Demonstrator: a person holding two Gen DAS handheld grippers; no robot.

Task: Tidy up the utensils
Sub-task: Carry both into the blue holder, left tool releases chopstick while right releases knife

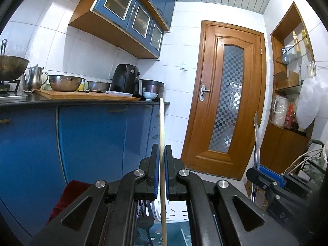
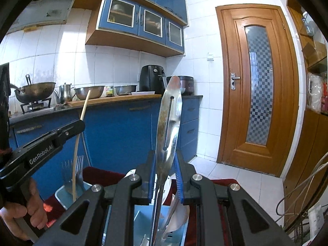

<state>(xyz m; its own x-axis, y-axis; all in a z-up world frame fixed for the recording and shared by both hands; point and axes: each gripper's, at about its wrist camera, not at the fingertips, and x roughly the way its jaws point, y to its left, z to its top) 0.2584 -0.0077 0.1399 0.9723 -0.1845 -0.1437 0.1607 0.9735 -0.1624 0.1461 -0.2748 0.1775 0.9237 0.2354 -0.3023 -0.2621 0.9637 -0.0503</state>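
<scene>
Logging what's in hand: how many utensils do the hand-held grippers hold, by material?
Wood: 1, the stick in the left hand-held gripper
Steel: 1, the slotted utensil in the right hand-held gripper
Total: 2

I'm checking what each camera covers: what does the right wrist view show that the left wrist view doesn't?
Only the right wrist view shows forks standing in a blue bin and the hand holding the left gripper. Only the left wrist view shows a shelf niche with bottles. Both show the chopstick clamped in the left gripper, the steel tongs in the right gripper, and the door.
</scene>
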